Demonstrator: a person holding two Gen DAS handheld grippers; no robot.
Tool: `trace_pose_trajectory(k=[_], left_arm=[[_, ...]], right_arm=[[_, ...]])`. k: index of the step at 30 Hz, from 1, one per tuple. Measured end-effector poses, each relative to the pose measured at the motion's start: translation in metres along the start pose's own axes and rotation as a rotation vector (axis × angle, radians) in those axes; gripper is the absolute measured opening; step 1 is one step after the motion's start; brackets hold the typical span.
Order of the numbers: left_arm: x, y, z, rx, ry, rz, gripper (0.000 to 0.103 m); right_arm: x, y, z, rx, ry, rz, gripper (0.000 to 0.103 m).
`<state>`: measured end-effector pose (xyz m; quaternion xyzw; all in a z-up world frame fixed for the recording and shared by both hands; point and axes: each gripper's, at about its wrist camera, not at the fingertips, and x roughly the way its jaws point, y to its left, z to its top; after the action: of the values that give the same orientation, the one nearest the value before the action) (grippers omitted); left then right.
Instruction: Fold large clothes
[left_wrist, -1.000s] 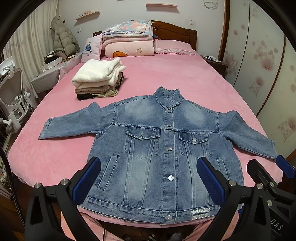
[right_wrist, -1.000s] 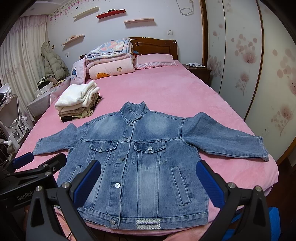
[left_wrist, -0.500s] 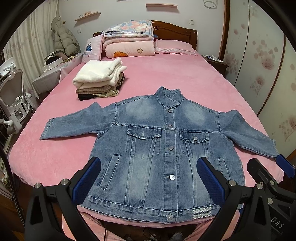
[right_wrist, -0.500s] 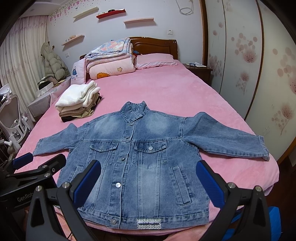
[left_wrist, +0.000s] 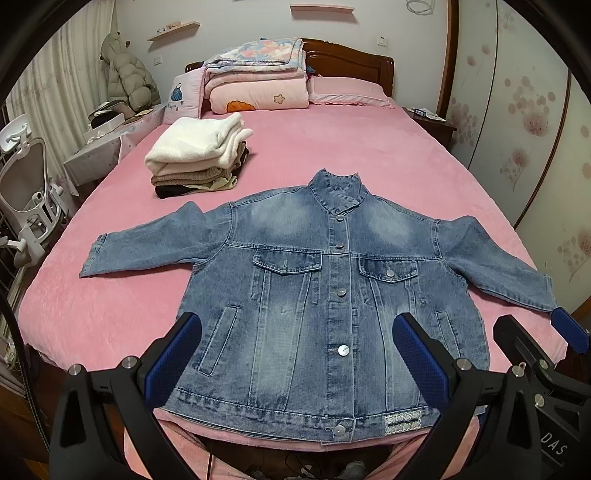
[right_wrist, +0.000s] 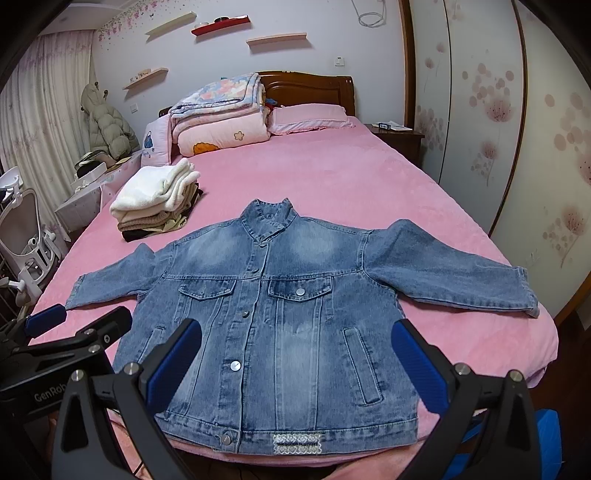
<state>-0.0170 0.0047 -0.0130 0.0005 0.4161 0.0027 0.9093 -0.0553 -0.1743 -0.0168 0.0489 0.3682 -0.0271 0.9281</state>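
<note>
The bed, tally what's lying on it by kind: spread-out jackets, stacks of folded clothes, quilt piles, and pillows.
Spread-out denim jacket: 1
Stack of folded clothes: 1
Pile of folded quilts: 1
Pillows: 2, a flat pink pillow and an upright cushion
Total: 5

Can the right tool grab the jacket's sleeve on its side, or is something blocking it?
Probably yes. The right tool is open and holds nothing, and the denim jacket lies flat on the pink bed. Its right sleeve lies spread out with nothing on it. The pile of folded clothes sits on the other side.
</note>
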Motion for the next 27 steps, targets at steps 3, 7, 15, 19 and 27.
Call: trace_pose_trajectory(k=[3, 7, 15, 19, 27], left_arm=[[0.000, 0.000, 0.001, -0.001, -0.001, 0.000, 0.103], [0.000, 0.000, 0.001, -0.001, -0.001, 0.001, 0.103], [-0.005, -0.006, 0.002, 0.028, -0.015, -0.006, 0.103], [-0.016, -0.016, 0.008, 0.071, -0.073, -0.003, 0.103], [-0.036, -0.063, 0.036, 0.178, -0.230, -0.090, 0.103]], right_arm=[[0.000, 0.000, -0.001, 0.002, 0.003, 0.001, 0.103], [0.000, -0.001, -0.001, 0.002, 0.002, 0.002, 0.103], [0.000, -0.004, -0.004, 0.012, -0.004, 0.000, 0.103], [-0.003, -0.016, -0.004, 0.034, -0.017, -0.016, 0.103], [-0.015, -0.064, 0.004, 0.128, -0.073, -0.090, 0.103]])
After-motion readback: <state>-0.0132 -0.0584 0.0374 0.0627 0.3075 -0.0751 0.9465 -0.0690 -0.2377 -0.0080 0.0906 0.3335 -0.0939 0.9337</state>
